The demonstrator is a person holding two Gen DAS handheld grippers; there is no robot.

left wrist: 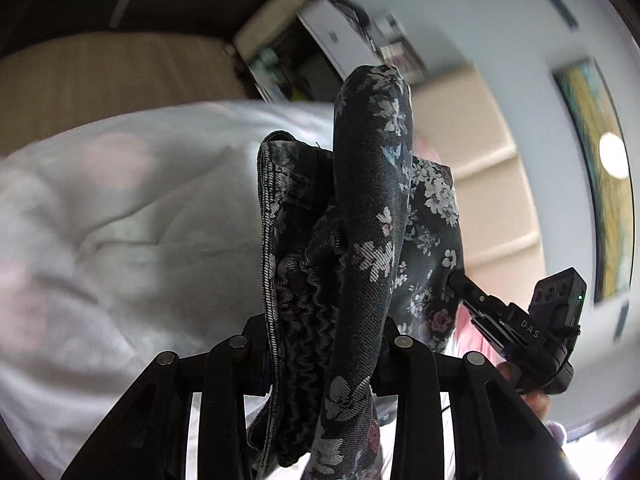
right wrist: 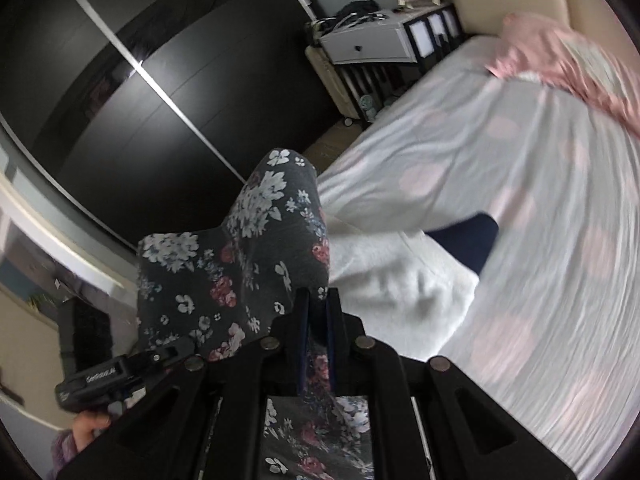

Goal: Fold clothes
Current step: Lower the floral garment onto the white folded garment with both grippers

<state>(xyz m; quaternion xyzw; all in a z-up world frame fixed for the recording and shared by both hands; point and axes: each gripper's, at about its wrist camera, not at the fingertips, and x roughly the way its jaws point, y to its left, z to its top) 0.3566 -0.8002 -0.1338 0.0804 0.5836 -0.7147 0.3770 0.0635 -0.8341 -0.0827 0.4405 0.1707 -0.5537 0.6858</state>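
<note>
A dark grey floral garment (left wrist: 360, 240) hangs bunched in the air above the bed. My left gripper (left wrist: 320, 344) is shut on its gathered waistband edge. The right gripper (left wrist: 460, 284) shows at the right of the left wrist view, clamped on the same cloth. In the right wrist view the floral garment (right wrist: 240, 264) rises in front of my right gripper (right wrist: 318, 300), whose blue-padded fingers (right wrist: 303, 320) are shut on it. The left gripper (right wrist: 168, 354) shows at lower left, also holding the cloth.
A white bed sheet with pale pink dots (right wrist: 520, 220) fills the right. On it lie a white fluffy garment (right wrist: 400, 280), a navy item (right wrist: 468, 240) and a pink pillow (right wrist: 560, 60). A dark wardrobe (right wrist: 140, 80) and a white shelf unit (right wrist: 380, 44) stand beyond.
</note>
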